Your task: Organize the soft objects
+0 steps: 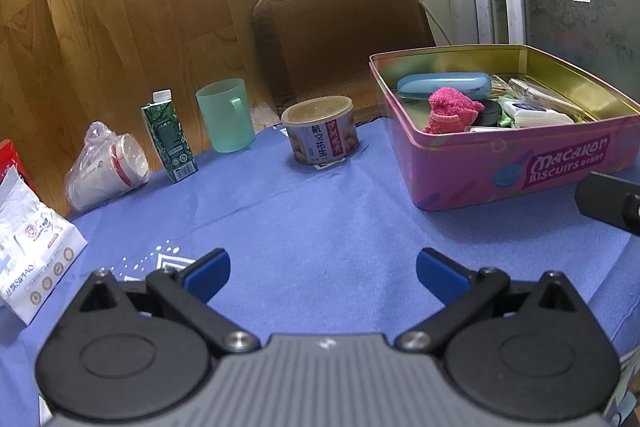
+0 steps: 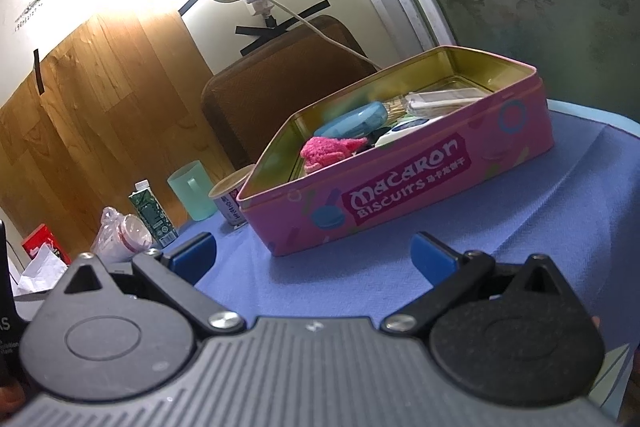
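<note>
A pink "Macaron Biscuits" tin [image 1: 520,163] stands open on the blue tablecloth. Inside lie a pink fuzzy cloth [image 1: 450,109], a blue case [image 1: 444,85] and several small packets. In the right wrist view the tin [image 2: 400,195] is just ahead, with the pink cloth [image 2: 330,151] and blue case [image 2: 354,121] inside. My left gripper [image 1: 322,277] is open and empty above the cloth, left of the tin. My right gripper [image 2: 314,261] is open and empty in front of the tin. A part of the right gripper shows at the left wrist view's right edge [image 1: 608,203].
Along the table's far edge stand a peanut can [image 1: 320,131], a green mug [image 1: 226,115], a green carton [image 1: 168,139] and bagged cups [image 1: 106,167]. A white tissue pack [image 1: 28,243] lies left. A brown chair back [image 1: 340,31] stands behind the table.
</note>
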The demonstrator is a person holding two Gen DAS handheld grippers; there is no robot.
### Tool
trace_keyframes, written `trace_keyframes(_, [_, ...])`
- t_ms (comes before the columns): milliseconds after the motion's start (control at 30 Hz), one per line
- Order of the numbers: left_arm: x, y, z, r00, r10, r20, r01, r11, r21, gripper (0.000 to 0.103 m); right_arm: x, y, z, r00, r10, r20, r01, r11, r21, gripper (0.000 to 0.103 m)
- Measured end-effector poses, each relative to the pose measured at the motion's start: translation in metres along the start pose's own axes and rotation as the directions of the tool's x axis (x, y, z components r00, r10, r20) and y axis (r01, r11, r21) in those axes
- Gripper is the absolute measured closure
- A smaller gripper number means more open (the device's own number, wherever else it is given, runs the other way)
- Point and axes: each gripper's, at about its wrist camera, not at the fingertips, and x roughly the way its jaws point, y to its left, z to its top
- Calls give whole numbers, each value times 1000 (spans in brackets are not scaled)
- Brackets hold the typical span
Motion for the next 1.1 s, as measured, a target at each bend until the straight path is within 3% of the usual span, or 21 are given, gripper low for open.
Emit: trace_keyframes(1100, [5,17,-3,999,10,-43,-14,996,-83,0,2,14,-5,1000,18,-20,-19,999,-40,0])
